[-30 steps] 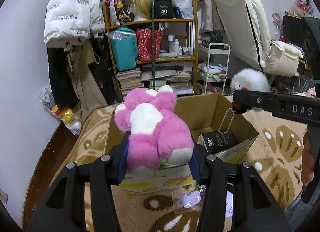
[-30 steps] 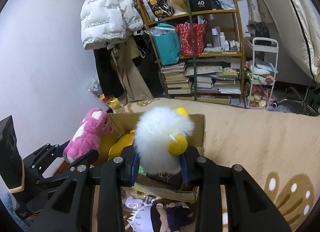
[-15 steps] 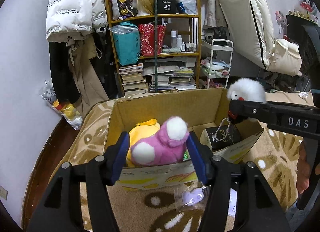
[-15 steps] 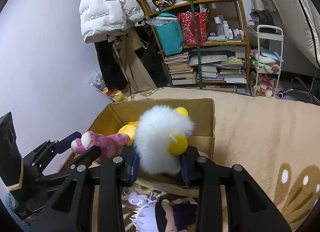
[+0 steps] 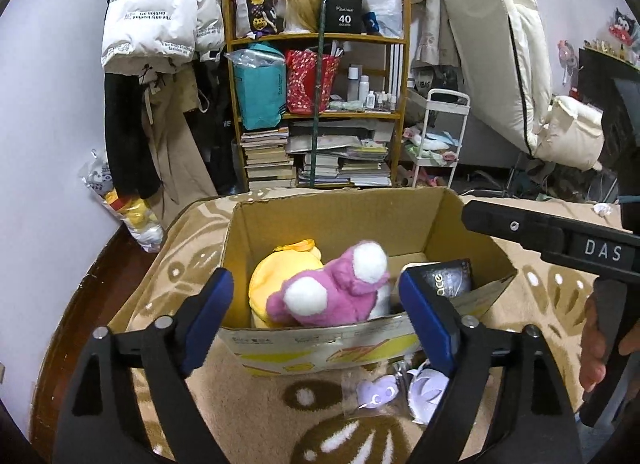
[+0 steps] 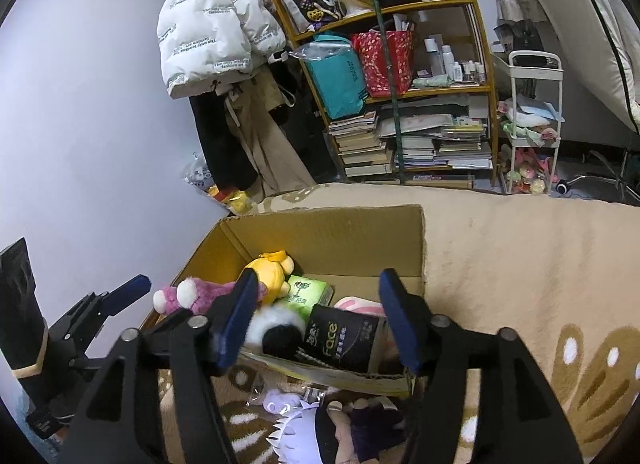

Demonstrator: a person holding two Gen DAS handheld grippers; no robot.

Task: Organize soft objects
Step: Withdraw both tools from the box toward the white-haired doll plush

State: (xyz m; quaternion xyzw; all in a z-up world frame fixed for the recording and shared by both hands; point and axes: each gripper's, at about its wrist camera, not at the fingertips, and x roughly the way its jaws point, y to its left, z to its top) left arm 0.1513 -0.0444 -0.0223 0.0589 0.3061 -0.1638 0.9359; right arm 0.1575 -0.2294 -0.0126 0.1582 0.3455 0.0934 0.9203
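Both toys have dropped from the tongs into the open brown cardboard box (image 5: 340, 220), so EARLIER comparison applies: the left tongs (image 5: 316, 316) and right tongs (image 6: 316, 320) have just been opening and now stand apart, with nothing pressed between them. Pink-and-white plush bear (image 5: 336, 288) lies at 12 o'clock of the left tongs, against a yellow plush toy (image 5: 276, 268). Fluffy white plush bird (image 6: 272, 324) rests at the right tongs' 10 o'clock, beside a black "Face" packet (image 6: 344, 340). Release above the box lets soft items settle inside.
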